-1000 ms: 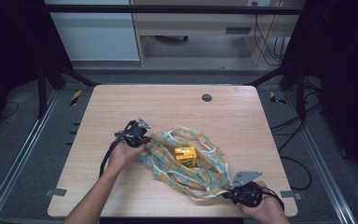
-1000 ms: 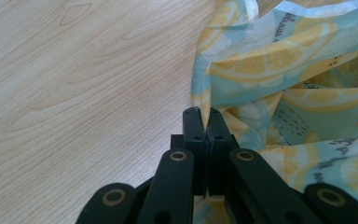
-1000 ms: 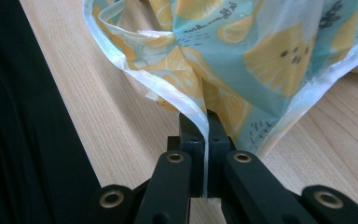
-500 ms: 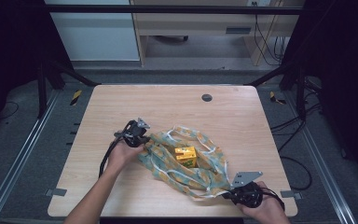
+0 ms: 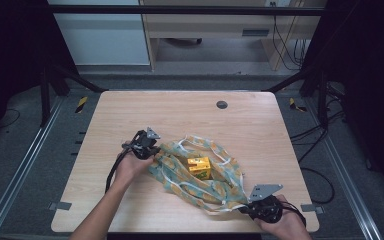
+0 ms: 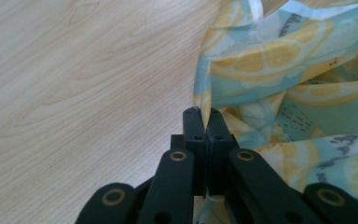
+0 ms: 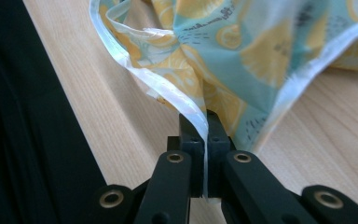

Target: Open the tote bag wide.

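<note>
Lemon-print bag (image 5: pixel 200 177) lies lower centre of the high view on the desk (image 5: pixel 190 115); long axis runs upper left to lower right; left gripper (image 6: pixel 204 122) clenched on its edge, right gripper (image 7: pixel 200 122) pinching its white hem; yellow box (image 5: pixel 199 167) sits at the bag's middle; likely mid-job, bag stretched, not yet flat.

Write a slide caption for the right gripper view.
Right claw shut on the white-trimmed edge of a lemon-print bag above the wooden table.
</note>
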A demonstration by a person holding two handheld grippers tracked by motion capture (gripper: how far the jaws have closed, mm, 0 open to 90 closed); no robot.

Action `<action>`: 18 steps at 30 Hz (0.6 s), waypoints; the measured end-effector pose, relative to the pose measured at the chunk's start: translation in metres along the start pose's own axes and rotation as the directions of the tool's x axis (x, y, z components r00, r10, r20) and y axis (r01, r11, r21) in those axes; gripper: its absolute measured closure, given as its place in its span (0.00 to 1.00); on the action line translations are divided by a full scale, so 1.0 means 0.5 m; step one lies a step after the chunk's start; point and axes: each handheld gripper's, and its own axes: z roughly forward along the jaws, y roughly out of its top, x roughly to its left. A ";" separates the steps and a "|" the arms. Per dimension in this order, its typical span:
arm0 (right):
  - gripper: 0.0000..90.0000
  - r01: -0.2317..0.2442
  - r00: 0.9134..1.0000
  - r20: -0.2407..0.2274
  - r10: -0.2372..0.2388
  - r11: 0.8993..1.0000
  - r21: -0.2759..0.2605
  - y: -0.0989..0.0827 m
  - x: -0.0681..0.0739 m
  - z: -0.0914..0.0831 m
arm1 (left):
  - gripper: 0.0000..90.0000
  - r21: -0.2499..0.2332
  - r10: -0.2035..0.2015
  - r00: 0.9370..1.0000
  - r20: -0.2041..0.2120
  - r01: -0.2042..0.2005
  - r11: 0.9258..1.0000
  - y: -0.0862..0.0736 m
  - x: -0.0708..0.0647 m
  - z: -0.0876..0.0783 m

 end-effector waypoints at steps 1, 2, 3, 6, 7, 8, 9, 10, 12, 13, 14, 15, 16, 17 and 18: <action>1.00 0.000 1.000 -0.001 0.000 1.000 -0.009 0.001 0.000 -0.001 | 1.00 -0.018 -0.009 1.000 -0.001 0.009 1.000 0.000 -0.002 -0.004; 0.99 0.003 1.000 -0.005 -0.003 1.000 -0.021 0.002 -0.001 -0.004 | 0.99 -0.029 -0.012 1.000 0.000 0.012 1.000 0.000 -0.002 -0.009; 0.98 0.001 1.000 -0.017 -0.001 0.999 -0.039 0.004 0.000 -0.005 | 0.98 -0.039 -0.016 1.000 0.007 0.016 0.999 0.000 0.000 -0.014; 0.91 0.008 1.000 -0.014 -0.009 0.998 -0.057 0.009 -0.001 -0.006 | 0.92 -0.067 -0.041 0.999 0.017 0.042 0.997 0.000 0.003 -0.027; 0.88 0.006 1.000 -0.010 -0.007 0.998 -0.066 0.011 0.000 -0.006 | 0.90 -0.076 -0.052 0.998 0.026 0.054 0.996 -0.001 0.004 -0.032; 0.83 0.009 1.000 -0.006 -0.009 0.997 -0.071 0.013 0.000 -0.008 | 0.87 -0.088 -0.054 0.998 0.033 0.057 0.995 -0.001 0.005 -0.037; 0.77 0.008 1.000 -0.002 -0.008 0.997 -0.080 0.015 0.001 -0.008 | 0.84 -0.098 -0.057 0.998 0.034 0.060 0.993 -0.001 0.004 -0.041; 0.73 0.008 1.000 0.004 -0.007 0.996 -0.087 0.017 0.001 -0.010 | 0.81 -0.108 -0.053 0.998 0.032 0.056 0.993 0.000 0.001 -0.046; 0.59 0.013 1.000 0.023 -0.010 0.995 -0.099 0.021 0.004 -0.015 | 0.76 -0.136 -0.047 0.998 0.033 0.051 0.989 0.002 -0.005 -0.057; 0.55 0.016 0.999 0.034 -0.012 0.994 -0.108 0.024 0.005 -0.018 | 0.73 -0.148 -0.043 0.998 0.034 0.048 0.988 0.004 -0.008 -0.063; 0.52 0.025 0.999 0.049 -0.019 0.993 -0.117 0.025 0.007 -0.022 | 0.71 -0.163 -0.044 0.998 0.034 0.049 0.985 0.006 -0.011 -0.068; 0.47 0.032 0.998 0.064 -0.024 0.992 -0.126 0.027 0.009 -0.027 | 0.69 -0.173 -0.042 0.999 0.033 0.047 0.984 0.008 -0.015 -0.072; 0.42 0.036 0.997 0.077 -0.025 0.990 -0.134 0.028 0.012 -0.031 | 0.66 -0.178 -0.039 0.999 0.033 0.044 0.983 0.010 -0.018 -0.077; 0.38 0.041 0.996 0.088 -0.030 0.990 -0.138 0.029 0.014 -0.035 | 0.65 -0.185 -0.037 0.999 0.032 0.042 0.982 0.012 -0.021 -0.082; 0.35 0.044 0.995 0.094 -0.031 0.989 -0.139 0.030 0.016 -0.039 | 0.64 -0.194 -0.035 0.999 0.033 0.041 0.980 0.014 -0.024 -0.086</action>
